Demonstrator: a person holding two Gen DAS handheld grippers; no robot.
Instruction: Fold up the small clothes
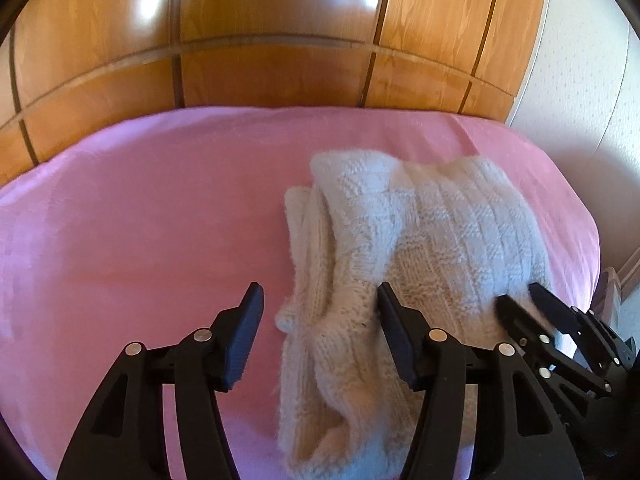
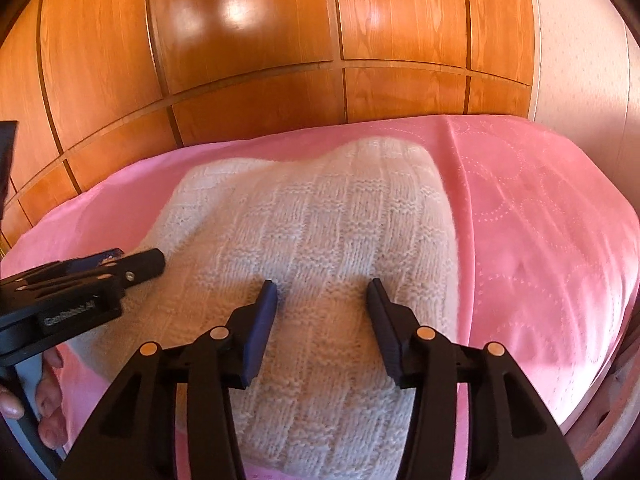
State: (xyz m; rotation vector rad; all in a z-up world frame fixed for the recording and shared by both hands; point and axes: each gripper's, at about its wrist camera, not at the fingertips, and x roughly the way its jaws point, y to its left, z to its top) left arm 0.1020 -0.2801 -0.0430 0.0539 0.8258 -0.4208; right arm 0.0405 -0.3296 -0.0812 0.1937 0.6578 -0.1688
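Observation:
A cream-white knitted garment (image 1: 424, 232) lies bunched and folded on the pink bedspread (image 1: 140, 220). My left gripper (image 1: 320, 292) hovers at its near left edge with the jaws apart. One fingertip is over bare pink cloth and the other rests against the knit, with a fold of it between them, unpinched. In the right wrist view the same knit (image 2: 312, 216) fills the middle. My right gripper (image 2: 322, 286) stands open just over it, pads on either side of a flat stretch of knit. The left gripper (image 2: 152, 264) pokes in from the left, held by a hand (image 2: 48, 400).
Glossy wooden wardrobe doors (image 1: 280, 20) rise behind the bed. A pale wall (image 1: 580, 100) stands at the right. The bedspread (image 2: 540, 220) carries a dotted ring pattern and drops off at its right edge. The right gripper (image 1: 532, 300) shows at the knit's right side.

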